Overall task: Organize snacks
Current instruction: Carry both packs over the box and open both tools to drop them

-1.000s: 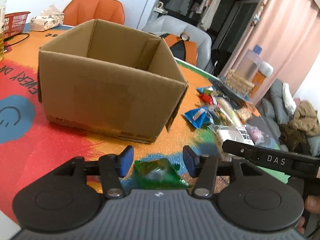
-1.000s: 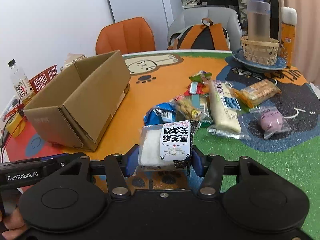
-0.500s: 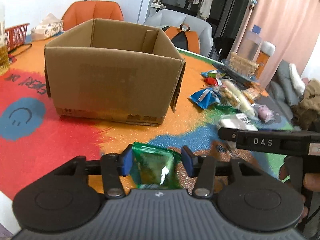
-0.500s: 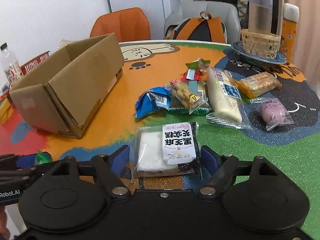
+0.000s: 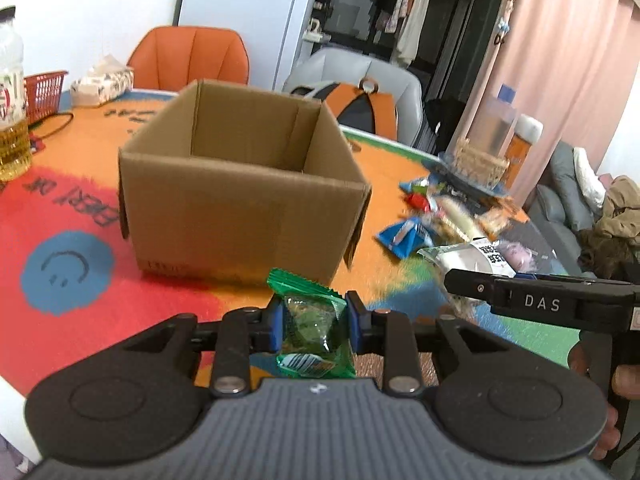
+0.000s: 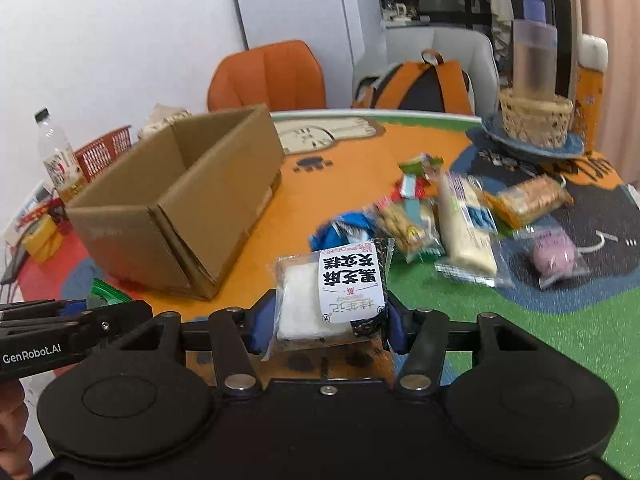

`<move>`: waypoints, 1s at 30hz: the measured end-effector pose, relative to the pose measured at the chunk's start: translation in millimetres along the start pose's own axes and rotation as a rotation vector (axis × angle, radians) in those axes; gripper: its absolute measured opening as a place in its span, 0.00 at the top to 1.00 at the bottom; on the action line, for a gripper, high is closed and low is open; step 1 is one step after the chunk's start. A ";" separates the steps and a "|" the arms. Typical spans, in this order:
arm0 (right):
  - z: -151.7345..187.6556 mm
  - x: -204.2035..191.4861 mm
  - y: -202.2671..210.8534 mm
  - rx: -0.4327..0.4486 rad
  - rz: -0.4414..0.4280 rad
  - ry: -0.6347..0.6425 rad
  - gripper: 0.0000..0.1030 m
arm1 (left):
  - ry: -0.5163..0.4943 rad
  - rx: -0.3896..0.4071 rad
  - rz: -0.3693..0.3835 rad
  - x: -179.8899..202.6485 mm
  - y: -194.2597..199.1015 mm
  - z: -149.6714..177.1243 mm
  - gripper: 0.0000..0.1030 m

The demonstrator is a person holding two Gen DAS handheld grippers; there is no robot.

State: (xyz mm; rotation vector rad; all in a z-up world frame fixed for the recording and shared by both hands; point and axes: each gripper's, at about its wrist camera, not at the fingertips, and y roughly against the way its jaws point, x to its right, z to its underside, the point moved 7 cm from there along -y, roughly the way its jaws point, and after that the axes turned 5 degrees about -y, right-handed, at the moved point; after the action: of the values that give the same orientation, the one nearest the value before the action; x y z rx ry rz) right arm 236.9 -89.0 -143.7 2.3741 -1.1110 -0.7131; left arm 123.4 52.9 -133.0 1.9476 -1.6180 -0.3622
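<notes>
Left gripper (image 5: 314, 326) closing on green snack packet (image 5: 310, 322), right gripper (image 6: 329, 320) closing on white rice-cake pack (image 6: 320, 300), both raised off bench (image 5: 100, 240) just short of open cardboard box (image 5: 240, 184), presumably for dropping inside.

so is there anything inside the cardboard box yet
No, the cardboard box shows only bare inner walls, though its floor is hidden in both views.
</notes>
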 end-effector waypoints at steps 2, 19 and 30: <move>-7.1 -4.4 3.2 0.018 -0.010 0.003 0.48 | 0.003 0.024 -0.004 -1.8 6.4 -7.8 0.72; -59.1 -51.6 12.1 0.117 -0.068 0.046 0.48 | 0.035 0.180 -0.053 -31.9 36.1 -68.9 0.72; -76.4 -82.3 -3.0 0.126 -0.104 0.078 0.48 | 0.066 0.222 -0.076 -55.7 33.1 -96.9 0.72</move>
State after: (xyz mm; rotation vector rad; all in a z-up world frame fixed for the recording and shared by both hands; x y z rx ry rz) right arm 239.8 -10.2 -63.6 2.5582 -1.0347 -0.5950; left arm 136.9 127.8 -44.8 2.1661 -1.6026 -0.1509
